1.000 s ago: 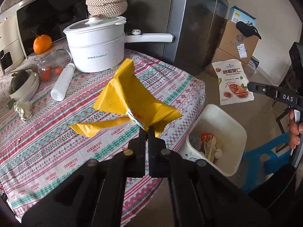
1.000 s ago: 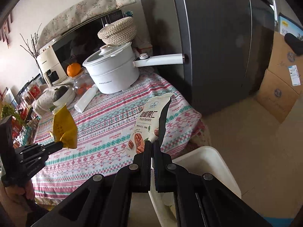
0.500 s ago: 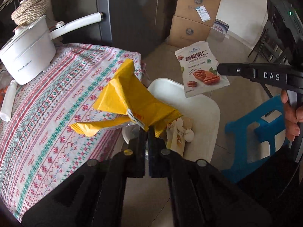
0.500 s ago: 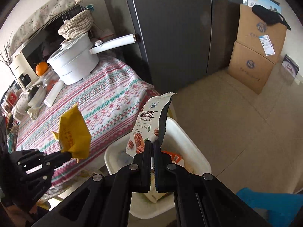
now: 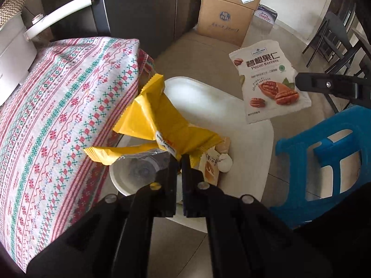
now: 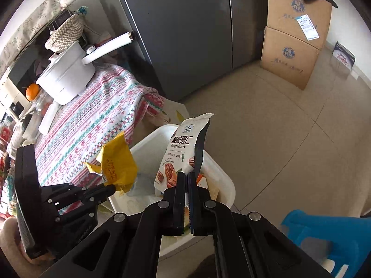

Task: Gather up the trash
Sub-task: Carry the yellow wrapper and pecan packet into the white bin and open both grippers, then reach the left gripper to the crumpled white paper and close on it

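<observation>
1. Yellow foil, a crumpled wrapper (image 5: 160,118), is clamped by its lower edge between the closed tips of our left gripper (image 5: 179,159), so the loose bulk stands up ahead of the tongs and stays clear of the tablecloth (image 5: 58,120) on their left.
2. We hold the pecan bag (image 6: 183,153) the same way: our right gripper (image 6: 186,178) is pinched shut on its bottom corner, and the bag rises upright just beyond the tips.
3. Both pieces hang over the white bin (image 5: 231,106), which sits on the floor directly below and ahead of each pair of tongs. We judge this is why they are carried high and forward: letting go should drop them straight in.
4. Inside the bin, under the left tips, lie earlier scraps: a small packet (image 5: 209,166) and a white wad (image 5: 225,163).
5. A blue stool (image 5: 324,153) stands to the right of the left tongs, close to the bin; we judge it worth avoiding when releasing.
</observation>
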A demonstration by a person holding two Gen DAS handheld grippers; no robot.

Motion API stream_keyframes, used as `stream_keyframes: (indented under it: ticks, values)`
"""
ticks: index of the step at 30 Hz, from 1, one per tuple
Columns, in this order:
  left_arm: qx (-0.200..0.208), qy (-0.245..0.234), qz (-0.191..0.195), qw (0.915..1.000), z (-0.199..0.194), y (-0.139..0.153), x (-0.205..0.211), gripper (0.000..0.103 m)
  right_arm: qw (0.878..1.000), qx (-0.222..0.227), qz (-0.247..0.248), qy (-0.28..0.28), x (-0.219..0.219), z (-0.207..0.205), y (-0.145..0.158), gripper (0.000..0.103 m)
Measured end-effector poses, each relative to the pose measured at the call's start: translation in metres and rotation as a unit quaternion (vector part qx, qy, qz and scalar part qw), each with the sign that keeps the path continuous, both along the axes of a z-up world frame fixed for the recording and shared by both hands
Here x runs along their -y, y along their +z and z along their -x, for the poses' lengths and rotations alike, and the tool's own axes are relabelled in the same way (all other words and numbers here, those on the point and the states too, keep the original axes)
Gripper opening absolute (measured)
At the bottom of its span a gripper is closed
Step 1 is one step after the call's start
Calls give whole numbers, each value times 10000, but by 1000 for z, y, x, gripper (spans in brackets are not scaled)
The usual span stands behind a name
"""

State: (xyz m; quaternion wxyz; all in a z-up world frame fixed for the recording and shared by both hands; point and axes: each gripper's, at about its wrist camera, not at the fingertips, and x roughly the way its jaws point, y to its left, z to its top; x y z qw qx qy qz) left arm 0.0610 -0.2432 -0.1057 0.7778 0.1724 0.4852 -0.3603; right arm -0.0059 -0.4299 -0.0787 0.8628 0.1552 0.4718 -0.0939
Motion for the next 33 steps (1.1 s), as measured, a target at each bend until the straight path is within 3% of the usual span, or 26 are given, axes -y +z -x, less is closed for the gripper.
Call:
stream_keyframes:
  ticks: [1, 4, 10, 19, 27, 29, 31, 33]
  values:
    - [-1, 14, 3, 10000, 0, -1, 1, 7, 10000, -21, -15, 0, 1, -1, -1, 3]
    - [15, 86, -30, 10000, 0, -1, 1, 34, 10000, -60, -27, 21, 1, -2, -3, 3]
    - [164, 384, -1, 9991, -9, 15, -18, 58, 9998, -164, -61, 57, -1, -8, -7, 3]
    - [313, 941, 168, 9949, -17, 40, -69, 74, 9980, -536, -219, 245, -15, -25, -27, 3]
    - [365, 1233, 217, 9915, -29, 46, -106, 79, 9961, -744, -303, 358, -31, -36, -37, 5]
    - [362, 1277, 223, 9909, -30, 47, -112, 80, 9957, -790, -307, 374, -33, -38, -39, 9]
    - [366, 1315, 225, 9904, -31, 49, -119, 80, 9960, -805, -265, 300, -34, -39, -38, 22]
    - [368, 1366, 223, 9897, -31, 50, -124, 81, 9963, -772, -301, 208, -34, -39, -36, 47]
